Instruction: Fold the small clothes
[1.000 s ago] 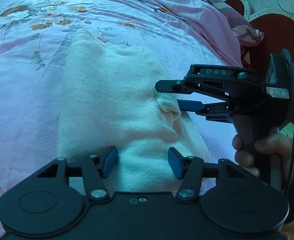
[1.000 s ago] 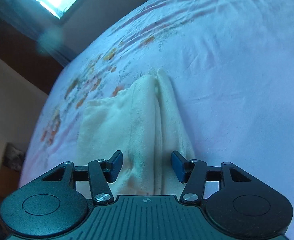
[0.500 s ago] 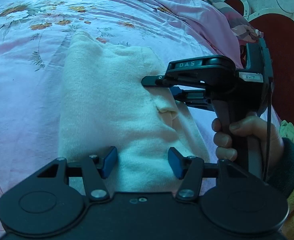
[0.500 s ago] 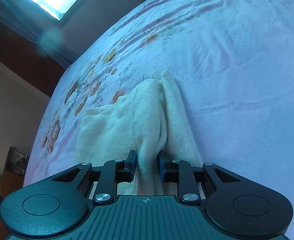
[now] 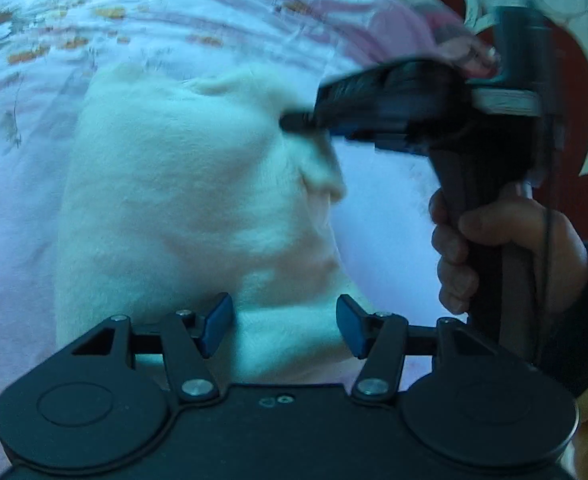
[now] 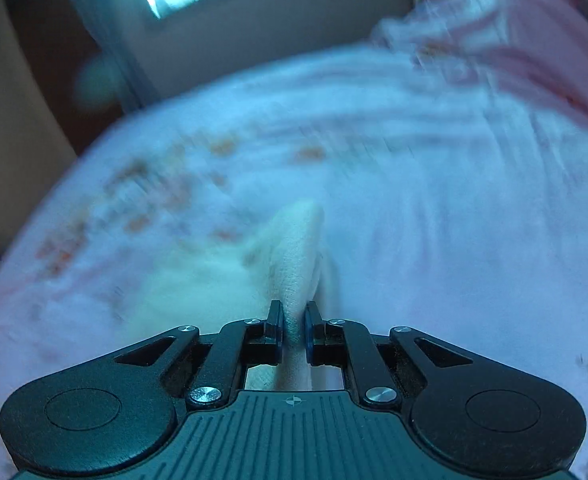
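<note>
A small cream-white fleecy garment (image 5: 182, 208) lies partly folded on the pink floral bedsheet (image 5: 22, 184). The right gripper (image 6: 294, 320) is clenched on a pinched ridge of the cloth at its right edge, the fabric rising between the blue pads (image 6: 274, 322). The left gripper (image 5: 280, 326) sits with its jaws spread wide over the near hem, grasping nothing
</note>
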{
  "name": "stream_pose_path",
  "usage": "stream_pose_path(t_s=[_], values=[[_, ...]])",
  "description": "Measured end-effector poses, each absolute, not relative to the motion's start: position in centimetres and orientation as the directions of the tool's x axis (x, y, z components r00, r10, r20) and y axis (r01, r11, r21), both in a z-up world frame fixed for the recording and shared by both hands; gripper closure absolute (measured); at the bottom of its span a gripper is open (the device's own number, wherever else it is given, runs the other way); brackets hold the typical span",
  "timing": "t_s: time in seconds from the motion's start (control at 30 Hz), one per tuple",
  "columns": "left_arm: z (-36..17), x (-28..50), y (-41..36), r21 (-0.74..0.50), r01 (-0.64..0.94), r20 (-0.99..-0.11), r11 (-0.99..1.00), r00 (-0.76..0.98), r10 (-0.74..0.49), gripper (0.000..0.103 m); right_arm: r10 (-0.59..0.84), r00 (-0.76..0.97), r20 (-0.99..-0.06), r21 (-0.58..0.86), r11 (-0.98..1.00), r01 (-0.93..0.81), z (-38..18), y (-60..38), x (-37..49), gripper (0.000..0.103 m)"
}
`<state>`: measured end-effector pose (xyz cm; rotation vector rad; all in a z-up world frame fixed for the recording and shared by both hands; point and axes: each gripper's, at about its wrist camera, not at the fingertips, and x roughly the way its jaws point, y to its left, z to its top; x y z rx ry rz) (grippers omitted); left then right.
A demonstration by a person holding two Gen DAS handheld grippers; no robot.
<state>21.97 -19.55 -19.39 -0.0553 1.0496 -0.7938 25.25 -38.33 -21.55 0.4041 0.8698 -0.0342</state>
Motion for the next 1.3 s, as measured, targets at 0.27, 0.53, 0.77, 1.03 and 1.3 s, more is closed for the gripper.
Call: stream_pose_path(t_s=[0.27, 0.53, 0.77, 1.03, 1.3], values=[[-17.1, 21.5, -14.4, -0.358, 0.555, -0.740, 0.751, 0.321, -0.591, 0.049, 0.223, 0.659, -0.719, 0.480, 0.845, 0.237, -20.5, -40.4, 17.4, 0.065], [-16.9, 20.8, -11.9, -0.285, 0.512, -0.750, 0.811, 0.408, -0.521, 0.045, 0.240, 0.622, -0.745, 0.487, 0.833, 0.262, -20.3, -37.0, 10.8, 0.066], [-18.9, 21.6, -11.9, -0.295, 0.463, -0.783, 0.836, 0.384, -0.489, 0.045, 0.209, 0.591, -0.779, 0.417, 0.877, 0.239, -20.5, -34.8, 10.4, 0.097], [-19.9, 21.7, -12.4, -0.284, 0.462, -0.803, 0.840, 0.365, -0.471, 0.043, 0.107, 0.545, -0.831, 0.287, 0.923, 0.257, -22.3, -33.7, 9.9, 0.102], [-15.6, 23.1, -12.0, -0.254, 0.466, -0.737, 0.847, 0.473, -0.482, 0.045, 0.075, 0.692, -0.718, 0.279, 0.942, 0.188, -17.1, -33.6, 12.5, 0.102]])
